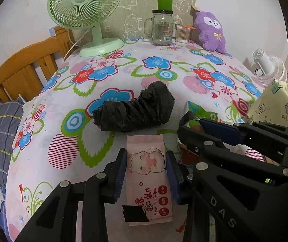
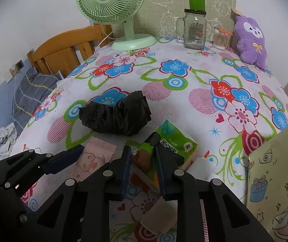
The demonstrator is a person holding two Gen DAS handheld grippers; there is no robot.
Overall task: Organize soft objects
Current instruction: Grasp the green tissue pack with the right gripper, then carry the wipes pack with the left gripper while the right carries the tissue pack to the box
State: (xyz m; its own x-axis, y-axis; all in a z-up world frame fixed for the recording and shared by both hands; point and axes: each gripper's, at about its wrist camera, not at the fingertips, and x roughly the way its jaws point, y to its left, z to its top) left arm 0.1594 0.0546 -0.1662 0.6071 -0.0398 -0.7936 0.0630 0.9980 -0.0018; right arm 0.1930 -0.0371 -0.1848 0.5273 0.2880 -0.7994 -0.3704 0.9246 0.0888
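Both grippers are down over their packs near the front edge of the flowered surface [image 1: 154, 74], so the step in hand looks like the pick-up of two soft packs at once. The left gripper [image 1: 146, 173] has its jaws set around the pink wet-wipes pack [image 1: 148, 173], one blue pad along each long side, touching or very nearly so; whether they press is hard to tell. The right gripper [image 2: 143, 167] straddles the green tissue pack [image 2: 170, 147], its jaws close against the pack's sides, apparently gripping or about to. The wipes pack is flat and glossy, printed with a cartoon cat, and has a black tape patch at its near end; the tissue pack is a puffy green wrapper bearing a QR code, lying just right of the wipes. Beyond both, toward the middle of the surface, sits a crumpled black plastic bag [image 1: 134, 111], and a purple plush toy [image 1: 210, 32] leans at the far right. The next move likely calls for a firm but gentle squeeze, then a lift toward the cartoon-printed box [image 2: 275, 181] at the near right, probably the destination.
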